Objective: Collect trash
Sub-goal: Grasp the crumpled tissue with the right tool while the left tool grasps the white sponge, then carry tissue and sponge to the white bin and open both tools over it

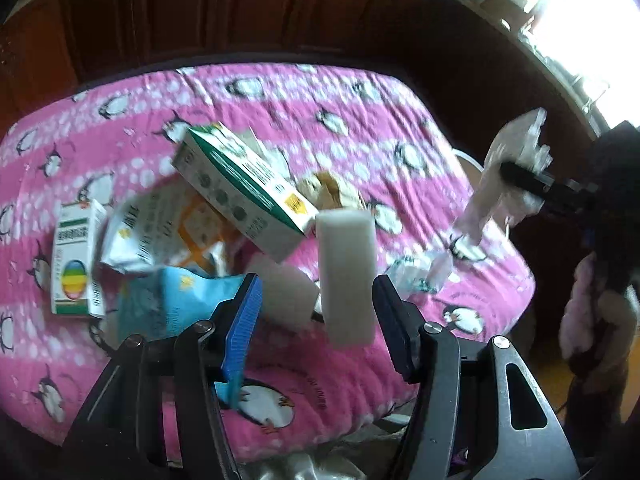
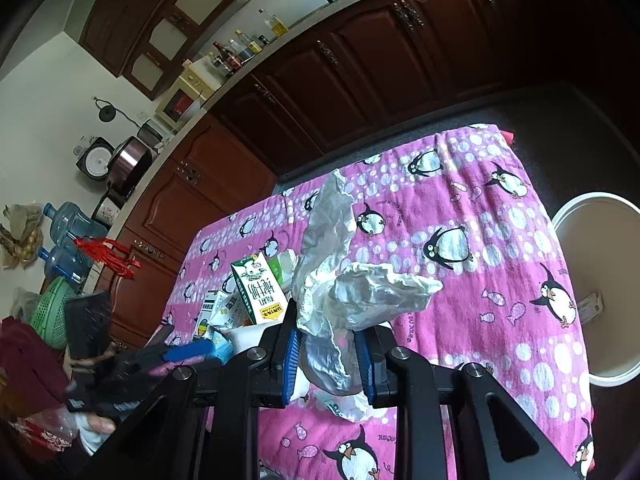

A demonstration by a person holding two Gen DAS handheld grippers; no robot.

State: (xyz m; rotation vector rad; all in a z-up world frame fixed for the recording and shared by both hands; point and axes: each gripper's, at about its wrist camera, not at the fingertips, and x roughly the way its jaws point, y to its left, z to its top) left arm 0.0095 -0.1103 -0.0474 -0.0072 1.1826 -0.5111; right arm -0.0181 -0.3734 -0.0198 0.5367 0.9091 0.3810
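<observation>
My left gripper (image 1: 316,284) is open above the pink penguin tablecloth (image 1: 360,120). A white foam block (image 1: 348,276) stands on end between its jaws, close to the right one, with a clear gap to the blue left pad (image 1: 244,312). Just beyond lies a heap of trash: a green-and-white milk carton (image 1: 240,184), a small medicine box (image 1: 74,256), a blue packet (image 1: 168,304) and crumpled brown paper (image 1: 332,190). My right gripper (image 2: 328,356) is shut on a crumpled clear plastic wrapper (image 2: 360,292), held above the table. The same wrapper (image 1: 508,168) shows in the left wrist view.
A white bucket (image 2: 576,204) stands on the floor past the table's right edge, with a card inside. Dark wooden cabinets (image 2: 360,60) run behind the table. Water jugs (image 2: 68,220) and a green basket (image 2: 52,312) stand at the left. My left gripper (image 2: 176,342) shows there by the milk carton (image 2: 256,288).
</observation>
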